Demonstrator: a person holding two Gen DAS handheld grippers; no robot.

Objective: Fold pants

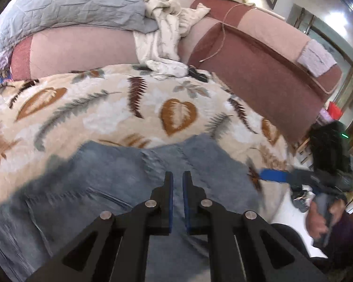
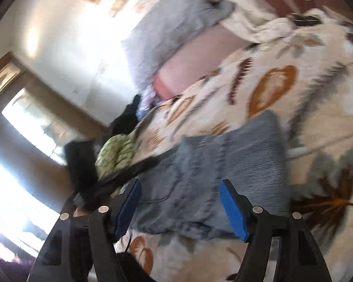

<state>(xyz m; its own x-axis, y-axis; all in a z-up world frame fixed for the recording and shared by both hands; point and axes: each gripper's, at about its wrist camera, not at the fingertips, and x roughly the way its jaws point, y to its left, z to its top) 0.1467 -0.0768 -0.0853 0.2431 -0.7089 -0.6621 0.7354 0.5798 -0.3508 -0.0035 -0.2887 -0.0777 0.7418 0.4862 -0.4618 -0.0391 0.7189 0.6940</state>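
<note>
Blue denim pants [image 1: 120,188] lie on the leaf-patterned blanket [image 1: 101,108]. They also show in the right wrist view [image 2: 214,176] as a folded stack. My left gripper [image 1: 177,176] hovers just over the denim with its jaws nearly together and a narrow gap between the pads; I cannot see cloth pinched in it. My right gripper [image 2: 180,185] is open wide, its blue pads on either side of the near end of the pants, a little above them. The right gripper also shows at the right edge of the left wrist view [image 1: 280,175], blurred.
A sofa with pink and maroon covers [image 1: 258,65] runs behind the blanket. A grey quilt [image 1: 77,2] and a crumpled white cloth [image 1: 164,35] lie on it. A green patterned item [image 2: 116,155] and dark clothing [image 2: 82,164] sit at the blanket's left edge.
</note>
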